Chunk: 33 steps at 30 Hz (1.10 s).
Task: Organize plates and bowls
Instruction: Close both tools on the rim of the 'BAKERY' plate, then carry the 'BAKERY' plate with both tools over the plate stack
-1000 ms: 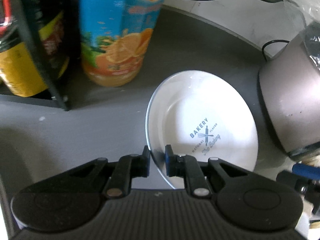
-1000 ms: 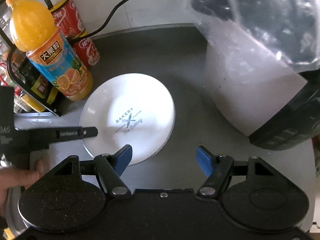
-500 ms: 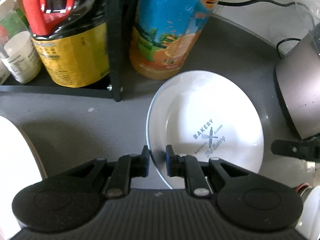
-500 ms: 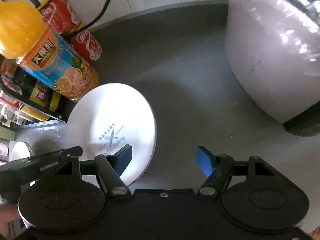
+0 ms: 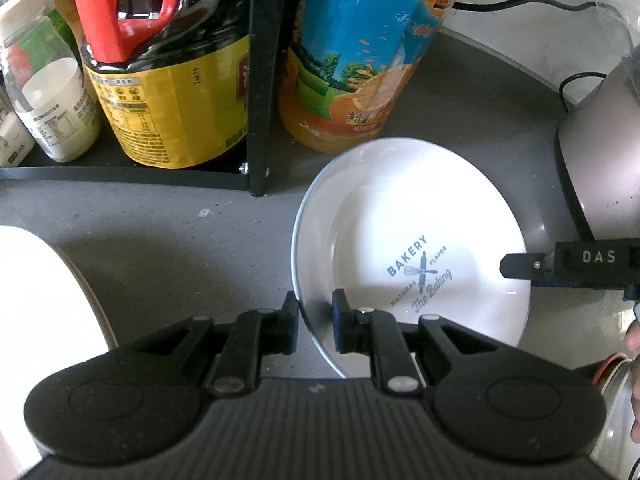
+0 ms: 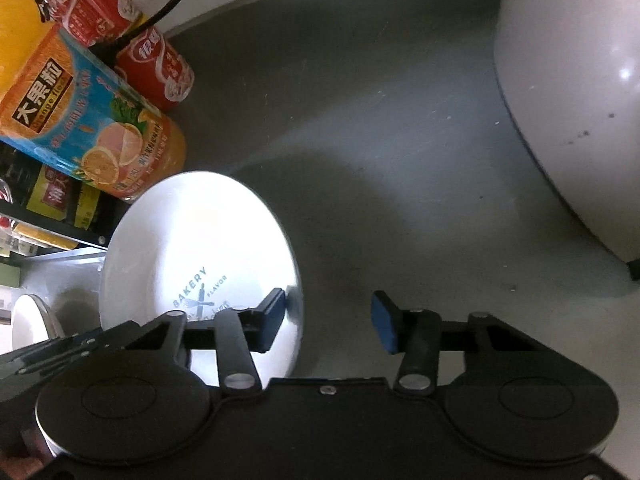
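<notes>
A white plate printed "BAKERY" is held by its near left rim in my left gripper, which is shut on it and lifts it tilted above the grey counter. The same plate shows in the right wrist view, low at the left. My right gripper is open and empty, its left blue pad just at the plate's right edge. Another white dish lies at the left edge of the left wrist view and also shows in the right wrist view.
An orange juice bottle stands behind the plate, beside a black rack with a soy sauce bottle and small jars. Red cans and a cable stand at the back. A white appliance fills the right.
My left gripper has carried the plate to the left, bringing the rack, bottles and the other white dish into view. My right gripper has moved closer to the plate's right edge.
</notes>
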Each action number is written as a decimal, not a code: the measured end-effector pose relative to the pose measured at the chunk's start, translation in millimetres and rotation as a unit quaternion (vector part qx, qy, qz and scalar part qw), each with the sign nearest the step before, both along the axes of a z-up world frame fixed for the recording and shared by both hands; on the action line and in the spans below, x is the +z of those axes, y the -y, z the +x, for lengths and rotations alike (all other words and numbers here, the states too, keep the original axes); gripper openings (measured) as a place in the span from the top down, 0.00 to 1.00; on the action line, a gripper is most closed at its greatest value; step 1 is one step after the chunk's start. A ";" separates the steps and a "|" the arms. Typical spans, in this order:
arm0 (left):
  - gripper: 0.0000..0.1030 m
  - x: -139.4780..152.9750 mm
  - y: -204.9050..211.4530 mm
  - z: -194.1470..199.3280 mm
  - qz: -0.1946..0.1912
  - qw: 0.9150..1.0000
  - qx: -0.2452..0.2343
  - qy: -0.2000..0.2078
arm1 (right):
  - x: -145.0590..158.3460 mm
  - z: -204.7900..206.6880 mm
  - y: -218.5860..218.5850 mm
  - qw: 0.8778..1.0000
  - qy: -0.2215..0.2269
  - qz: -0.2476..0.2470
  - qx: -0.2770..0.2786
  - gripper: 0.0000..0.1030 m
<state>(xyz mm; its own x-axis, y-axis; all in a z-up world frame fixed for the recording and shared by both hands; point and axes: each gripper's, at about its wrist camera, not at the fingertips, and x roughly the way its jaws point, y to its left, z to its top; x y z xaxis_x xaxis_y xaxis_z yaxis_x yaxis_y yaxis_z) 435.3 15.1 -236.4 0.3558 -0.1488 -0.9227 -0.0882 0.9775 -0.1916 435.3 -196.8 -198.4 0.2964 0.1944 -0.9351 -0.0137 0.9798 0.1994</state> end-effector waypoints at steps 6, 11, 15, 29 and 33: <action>0.85 0.5 -1.3 3.2 0.003 1.000 -0.001 -0.005 | -3.4 5.2 -10.1 1.000 -0.010 0.013 0.012 0.79; 0.85 1.8 0.4 0.1 0.012 1.000 -0.006 0.003 | 0.1 -5.1 -23.9 0.999 0.008 -0.006 0.043 0.86; 0.85 7.1 -3.9 -4.8 0.005 1.000 -0.008 0.012 | 10.2 -14.6 -29.5 0.998 0.030 -0.016 0.051 0.87; 0.85 33.1 -27.4 -31.5 0.011 0.999 -0.013 0.035 | 36.8 -54.1 -39.3 0.995 0.063 -0.004 0.076 0.87; 0.87 37.3 -40.6 -38.9 0.010 0.999 -0.004 0.040 | 38.4 -65.7 -49.9 0.994 0.071 -0.001 0.085 0.87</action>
